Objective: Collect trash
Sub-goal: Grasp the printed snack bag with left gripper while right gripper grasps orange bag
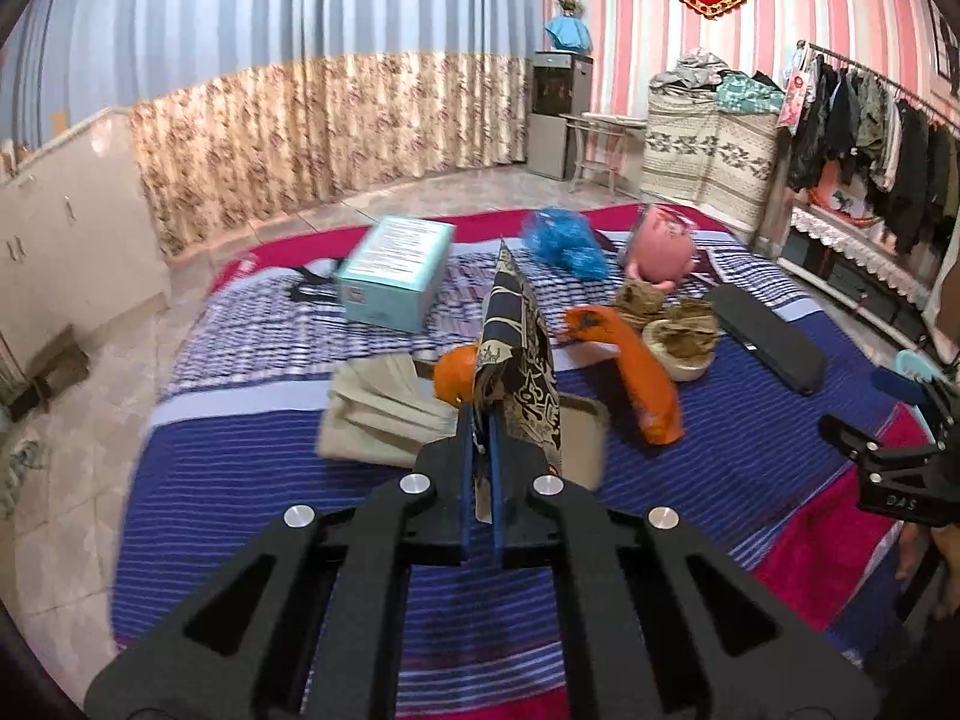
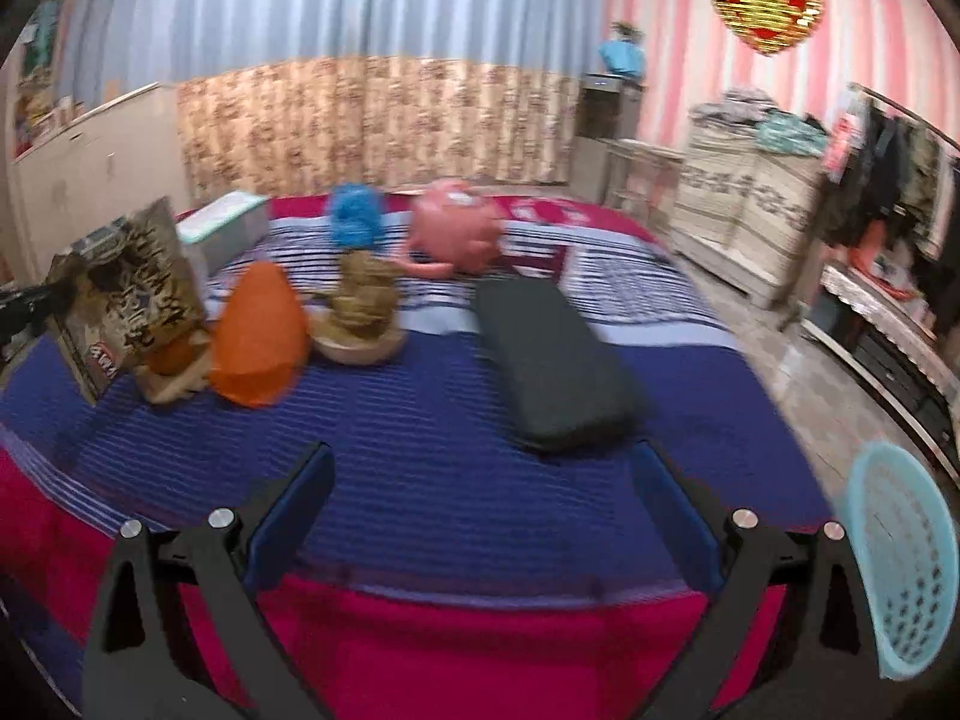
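Note:
My left gripper (image 1: 480,420) is shut on a dark printed snack wrapper (image 1: 519,348), which stands upright between the pads, lifted above the striped bed cover (image 1: 300,480). The right wrist view shows the same wrapper (image 2: 129,294) at the far left. Behind it lie an orange peel (image 1: 456,378), an orange plastic bag (image 2: 255,336) and a bowl of crumpled brown paper (image 2: 360,312). A crumpled blue bag (image 2: 357,219) lies farther back. My right gripper (image 2: 483,468) is open over the bed's near edge with nothing between its fingers. A light blue basket (image 2: 906,564) stands to its right.
A black case (image 2: 552,360) lies on the bed ahead of the right gripper. A pink plush toy (image 2: 459,231), a teal box (image 1: 393,273) and folded beige cloth (image 1: 384,408) are also on the bed. A clothes rack (image 1: 870,132) lines the right wall.

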A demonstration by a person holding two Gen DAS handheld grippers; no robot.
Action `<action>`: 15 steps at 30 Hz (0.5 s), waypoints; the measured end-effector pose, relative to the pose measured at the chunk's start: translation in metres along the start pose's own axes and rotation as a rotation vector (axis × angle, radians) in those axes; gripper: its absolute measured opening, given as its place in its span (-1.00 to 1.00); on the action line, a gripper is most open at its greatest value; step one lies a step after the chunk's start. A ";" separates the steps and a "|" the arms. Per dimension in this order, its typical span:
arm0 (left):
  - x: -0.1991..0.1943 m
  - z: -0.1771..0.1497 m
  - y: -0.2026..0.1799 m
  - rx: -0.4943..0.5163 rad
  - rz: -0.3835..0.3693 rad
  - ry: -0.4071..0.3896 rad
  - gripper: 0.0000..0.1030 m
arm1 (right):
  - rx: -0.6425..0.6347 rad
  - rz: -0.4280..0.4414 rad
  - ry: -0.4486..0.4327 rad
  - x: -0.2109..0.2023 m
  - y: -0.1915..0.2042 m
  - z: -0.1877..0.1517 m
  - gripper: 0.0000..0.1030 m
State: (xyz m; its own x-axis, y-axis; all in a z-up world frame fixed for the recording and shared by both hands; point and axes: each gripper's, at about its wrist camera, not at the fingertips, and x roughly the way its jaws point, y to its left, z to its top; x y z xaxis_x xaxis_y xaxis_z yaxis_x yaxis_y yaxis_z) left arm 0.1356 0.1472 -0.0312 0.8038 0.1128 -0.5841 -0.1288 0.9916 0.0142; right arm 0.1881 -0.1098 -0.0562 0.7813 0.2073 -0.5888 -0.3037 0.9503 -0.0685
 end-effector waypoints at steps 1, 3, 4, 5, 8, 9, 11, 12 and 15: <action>-0.003 -0.002 0.005 0.002 0.016 -0.009 -0.94 | -0.014 0.021 0.004 0.005 0.014 0.005 0.88; -0.007 -0.005 0.019 -0.010 0.035 -0.016 -0.95 | -0.037 0.051 0.009 0.013 0.032 0.011 0.88; -0.007 -0.007 0.025 -0.018 0.040 -0.013 -0.96 | -0.048 0.067 0.012 0.016 0.042 0.014 0.88; -0.008 -0.010 0.032 -0.026 0.050 -0.011 -0.96 | -0.063 0.087 0.016 0.022 0.056 0.016 0.88; -0.007 -0.015 0.047 -0.048 0.065 -0.004 -0.96 | -0.082 0.123 0.039 0.039 0.082 0.026 0.86; -0.007 -0.018 0.052 -0.059 0.063 -0.001 -0.96 | -0.088 0.131 0.051 0.046 0.089 0.028 0.78; -0.007 -0.022 0.057 -0.069 0.066 0.003 -0.96 | -0.102 0.140 0.083 0.060 0.100 0.031 0.46; -0.006 -0.022 0.058 -0.071 0.066 0.002 -0.96 | -0.105 0.151 0.109 0.067 0.104 0.032 0.18; -0.006 -0.023 0.061 -0.089 0.052 -0.005 -0.96 | -0.096 0.212 0.167 0.082 0.108 0.032 -0.34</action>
State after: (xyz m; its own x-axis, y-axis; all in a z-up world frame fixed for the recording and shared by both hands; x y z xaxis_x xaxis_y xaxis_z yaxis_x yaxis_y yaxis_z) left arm 0.1095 0.2055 -0.0457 0.7976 0.1649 -0.5803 -0.2219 0.9747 -0.0279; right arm 0.2366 0.0171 -0.0862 0.5966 0.3509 -0.7218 -0.5073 0.8618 -0.0004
